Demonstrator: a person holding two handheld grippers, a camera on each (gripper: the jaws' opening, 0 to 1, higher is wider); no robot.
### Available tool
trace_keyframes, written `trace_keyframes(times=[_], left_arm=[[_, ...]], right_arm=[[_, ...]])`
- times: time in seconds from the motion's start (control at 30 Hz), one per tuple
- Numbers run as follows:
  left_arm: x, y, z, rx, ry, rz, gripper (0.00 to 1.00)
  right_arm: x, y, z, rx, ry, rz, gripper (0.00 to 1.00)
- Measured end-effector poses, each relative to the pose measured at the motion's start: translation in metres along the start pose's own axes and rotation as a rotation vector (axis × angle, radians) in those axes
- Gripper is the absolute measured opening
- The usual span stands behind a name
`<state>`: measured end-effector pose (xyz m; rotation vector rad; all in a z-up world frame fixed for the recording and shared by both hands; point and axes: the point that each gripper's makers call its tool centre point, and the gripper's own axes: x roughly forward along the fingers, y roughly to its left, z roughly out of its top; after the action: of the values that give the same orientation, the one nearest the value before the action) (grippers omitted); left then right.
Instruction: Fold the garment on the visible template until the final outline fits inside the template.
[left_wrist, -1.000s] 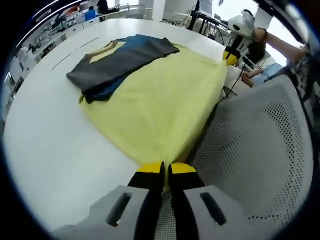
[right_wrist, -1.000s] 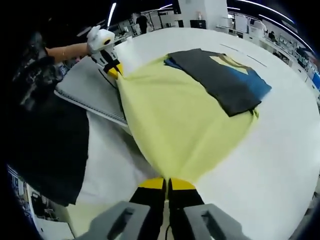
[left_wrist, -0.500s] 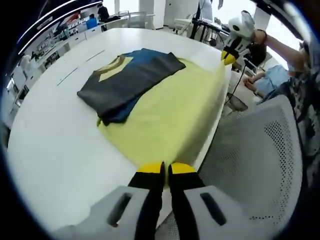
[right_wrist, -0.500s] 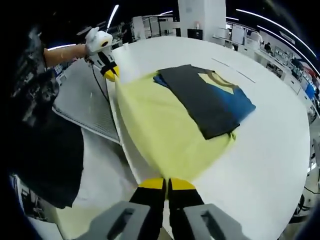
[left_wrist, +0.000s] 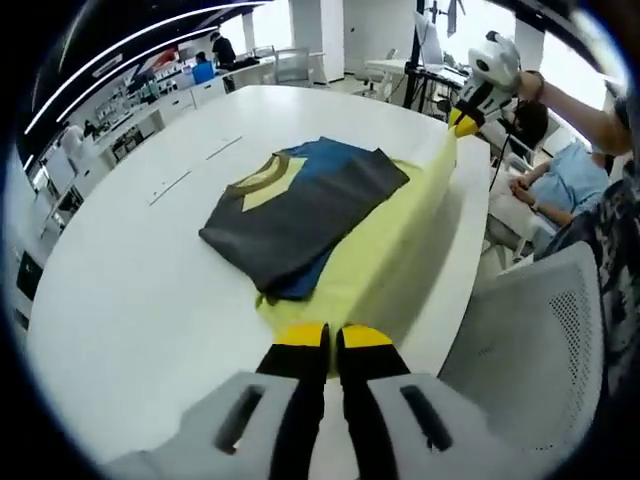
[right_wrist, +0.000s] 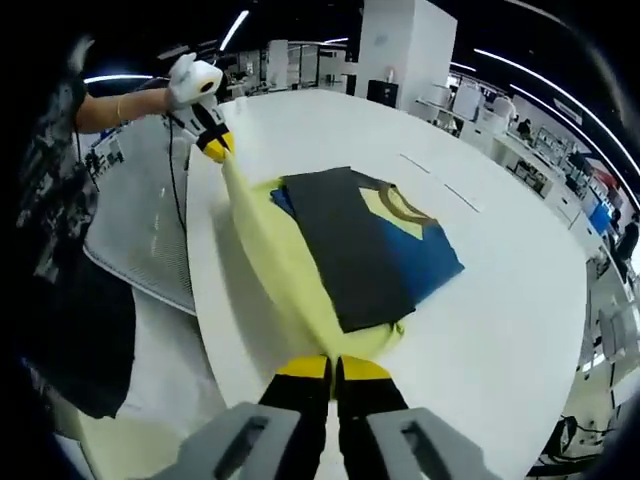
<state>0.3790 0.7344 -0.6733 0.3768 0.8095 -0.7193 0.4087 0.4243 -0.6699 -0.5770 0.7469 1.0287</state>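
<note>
Left tongs (left_wrist: 328, 338) and right tongs (right_wrist: 332, 368) clamped on yellow template (left_wrist: 395, 250) edge, lifted off bench (left_wrist: 130, 290); folded garment (left_wrist: 300, 205) just beyond. Left gripper view shows mesh chair (left_wrist: 530, 340).

Both grippers (left_wrist: 327, 337) (left_wrist: 462, 120) pinch the yellow cloth (left_wrist: 400, 235) under the garment (left_wrist: 300, 205).

The sheet (left_wrist: 400, 235) is lifted along its near edge, so the table (left_wrist: 140, 290) beneath it is hidden; its corners vanish between each gripper's closed jaws; the shirt (right_wrist: 365, 245) covers the sheet's far part, and its folded-under layers cannot be seen; the chair (left_wrist: 530, 340) is cut off by the picture's edge; the far desks and people are too small to tell.
</note>
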Motion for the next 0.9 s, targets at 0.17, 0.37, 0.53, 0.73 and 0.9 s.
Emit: trace_keyframes(times=[0.17, 0.37, 0.53, 0.73, 0.9], left_arm=[[-0.001, 0.013, 0.017, 0.016, -0.048, 0.039, 0.00], [0.000, 0.032, 0.036, 0.029, -0.076, 0.093, 0.00], [0.000, 0.047, 0.048, 0.018, -0.108, 0.130, 0.00], [0.004, 0.068, 0.062, 0.011, -0.122, 0.198, 0.00], [0.006, 0.084, 0.073, 0.008, -0.151, 0.236, 0.00]], right_arm=[[0.001, -0.017, 0.014, -0.035, 0.003, -0.038, 0.00], [0.000, -0.038, 0.033, -0.060, -0.011, -0.082, 0.00], [0.005, -0.057, 0.045, -0.061, -0.013, -0.120, 0.00], [0.009, -0.088, 0.064, -0.068, -0.047, -0.175, 0.00], [0.012, -0.107, 0.074, -0.022, -0.081, -0.189, 0.00]])
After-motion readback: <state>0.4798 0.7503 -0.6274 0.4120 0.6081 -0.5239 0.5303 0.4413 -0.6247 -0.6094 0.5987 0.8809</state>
